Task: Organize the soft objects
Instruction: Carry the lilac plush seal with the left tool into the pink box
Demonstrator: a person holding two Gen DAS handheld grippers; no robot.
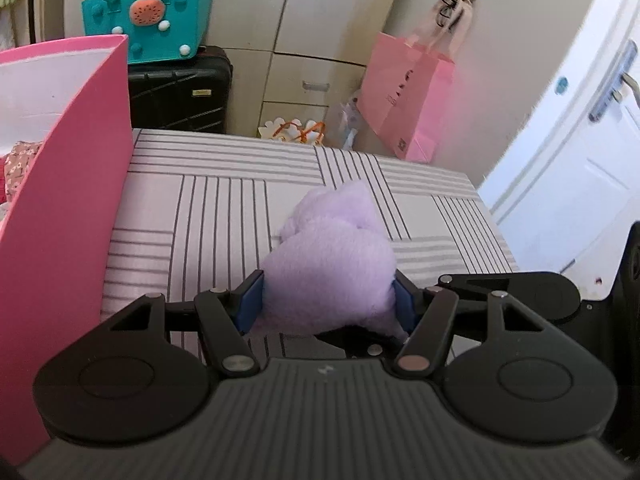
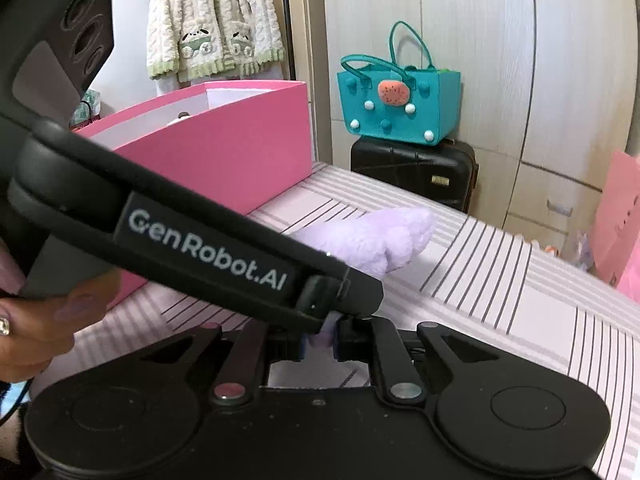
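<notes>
Left gripper (image 1: pixel 327 300): blue pads pinch the purple plush toy (image 1: pixel 332 256) at both flanks; the toy sits over the striped bed sheet (image 1: pixel 224 200), whether lifted or resting unclear. Right gripper (image 2: pixel 320 338): jaws nearly together with a bit of purple fluff between them, largely hidden behind the left device, so its grip cannot be told. Pink box (image 1: pixel 76 184) stands open just left of the toy, floral fabric (image 1: pixel 18 164) already inside. Judgement: some items stowed; this plush grasped, transfer into the box not yet done.
</notes>
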